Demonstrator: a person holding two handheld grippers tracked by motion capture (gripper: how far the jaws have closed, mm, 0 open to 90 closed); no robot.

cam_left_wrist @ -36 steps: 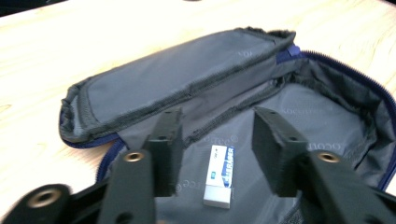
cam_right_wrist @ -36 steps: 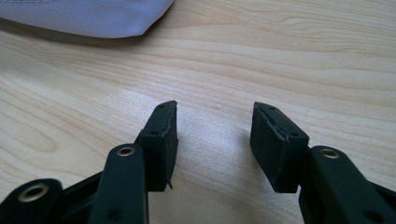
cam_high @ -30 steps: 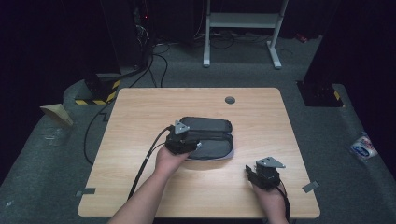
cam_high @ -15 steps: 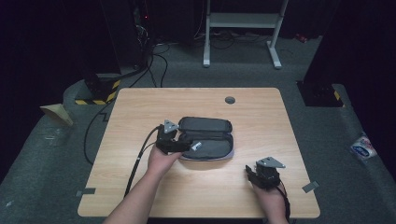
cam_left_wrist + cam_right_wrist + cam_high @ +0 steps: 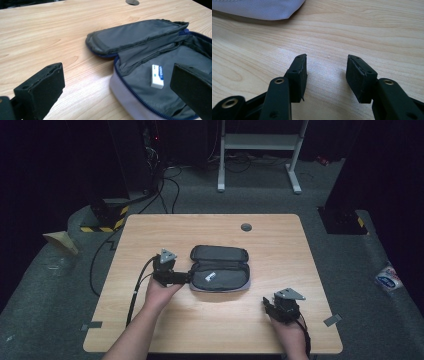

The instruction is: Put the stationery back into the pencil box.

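Observation:
A dark grey zip case (image 5: 220, 267) lies open in the middle of the wooden table (image 5: 210, 230), its lid (image 5: 140, 35) folded back. A small white eraser (image 5: 210, 276) (image 5: 158, 76) rests inside on the lining. My left gripper (image 5: 186, 277) (image 5: 117, 82) sits low at the case's left end. Its jaws have just been opening and stand wide apart, pressing on nothing, with the case's near rim between them. My right gripper (image 5: 267, 306) (image 5: 325, 72) rests near the table's front right. It is partly open over bare wood, and a corner of the case (image 5: 262, 8) lies beyond it.
A round cable hole (image 5: 246, 227) sits near the table's far edge. The left gripper's cable (image 5: 137, 290) trails off the front left. On the floor are a white stand (image 5: 260, 150), a yellow-black block (image 5: 102, 217) and loose cables.
The left gripper has slid left off the case to its left end and its jaws have spread. The eraser inside now shows. The right gripper has stayed put.

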